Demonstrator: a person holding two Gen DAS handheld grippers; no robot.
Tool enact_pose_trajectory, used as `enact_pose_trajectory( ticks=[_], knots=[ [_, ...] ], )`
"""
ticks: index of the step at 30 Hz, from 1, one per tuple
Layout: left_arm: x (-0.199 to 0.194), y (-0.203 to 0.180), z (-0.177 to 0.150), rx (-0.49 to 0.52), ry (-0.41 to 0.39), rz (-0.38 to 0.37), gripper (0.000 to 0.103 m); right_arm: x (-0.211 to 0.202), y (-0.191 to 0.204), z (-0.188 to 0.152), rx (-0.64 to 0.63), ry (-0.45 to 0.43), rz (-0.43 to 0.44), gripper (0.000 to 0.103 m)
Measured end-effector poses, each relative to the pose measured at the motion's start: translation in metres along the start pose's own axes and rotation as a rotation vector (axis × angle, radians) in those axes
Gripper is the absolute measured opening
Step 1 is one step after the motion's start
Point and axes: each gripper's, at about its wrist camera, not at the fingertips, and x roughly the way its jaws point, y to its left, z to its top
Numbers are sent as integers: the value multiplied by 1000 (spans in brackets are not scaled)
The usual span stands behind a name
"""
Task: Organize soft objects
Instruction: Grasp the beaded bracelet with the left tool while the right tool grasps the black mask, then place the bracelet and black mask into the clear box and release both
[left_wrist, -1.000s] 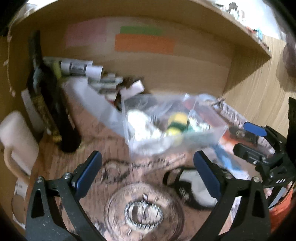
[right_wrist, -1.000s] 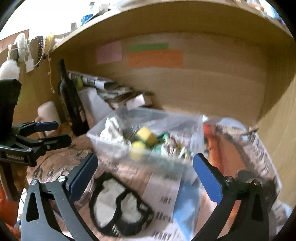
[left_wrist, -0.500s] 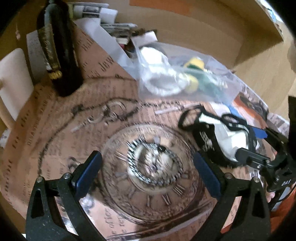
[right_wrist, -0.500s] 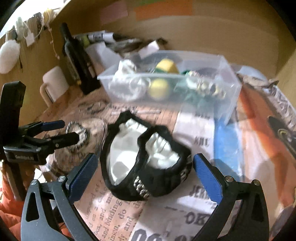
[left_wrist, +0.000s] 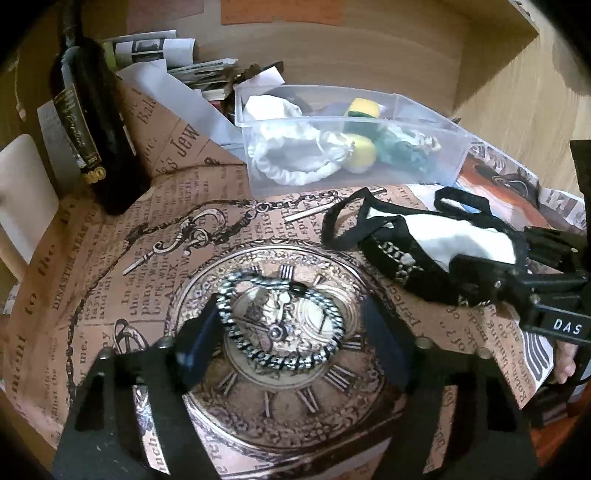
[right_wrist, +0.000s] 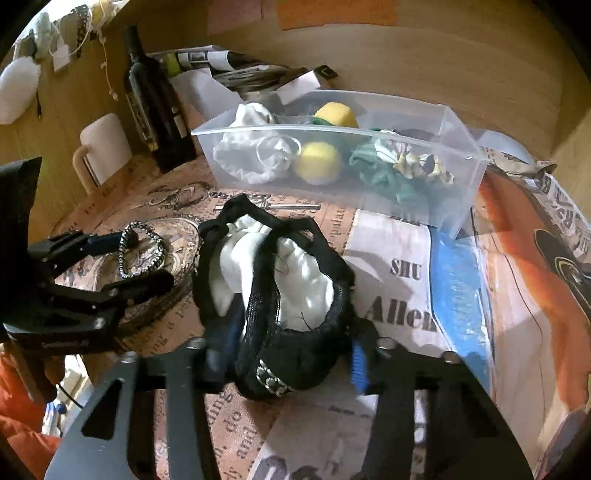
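A black-and-white braided hair tie (left_wrist: 280, 321) lies on the clock print of the table paper; it also shows in the right wrist view (right_wrist: 142, 253). My left gripper (left_wrist: 291, 343) is open, its fingers on either side of the tie. A black-and-white fabric piece with a studded band (right_wrist: 280, 295) lies to the right; it also shows in the left wrist view (left_wrist: 417, 240). My right gripper (right_wrist: 291, 354) is open with its fingers around the near end of this piece. A clear plastic bin (right_wrist: 458, 184) behind holds white cloth, yellow sponges and green fabric.
A dark wine bottle (left_wrist: 96, 125) stands at the back left beside a white mug (right_wrist: 103, 147). Papers and leaflets (left_wrist: 177, 55) are piled against the wooden back wall. Printed newspaper sheets (right_wrist: 406, 280) cover the table.
Both grippers have dropped and moved forward. The left one now straddles the hair tie; the right one now straddles the black-and-white fabric piece. Both jaw gaps look narrower.
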Motion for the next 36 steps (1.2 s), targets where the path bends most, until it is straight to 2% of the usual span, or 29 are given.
enact_pose_trajectory(
  ticks=[1,6,10,18,27,36],
  knots=[
    [1,3,1,-1,1,-2,60,-1,0,1,2,-8,-1,34],
    [-1,8,4,-14,7,-22,35,-12,-2,5,2,-51,-6,28],
    [-4,7,9,-16,-3,-27,25,-25,-7,11,12,-90,-14,28],
    [-14,4,37,18,-71,-25,22,-51,-23,29,45,-183,-44,28],
    [-34,3,88,45,-208,-42,22,-72,-41,56,59,-299,-102,28],
    [-35,0,139,66,-264,-80,22,-73,-61,88,77,-370,-133,28]
  ],
)
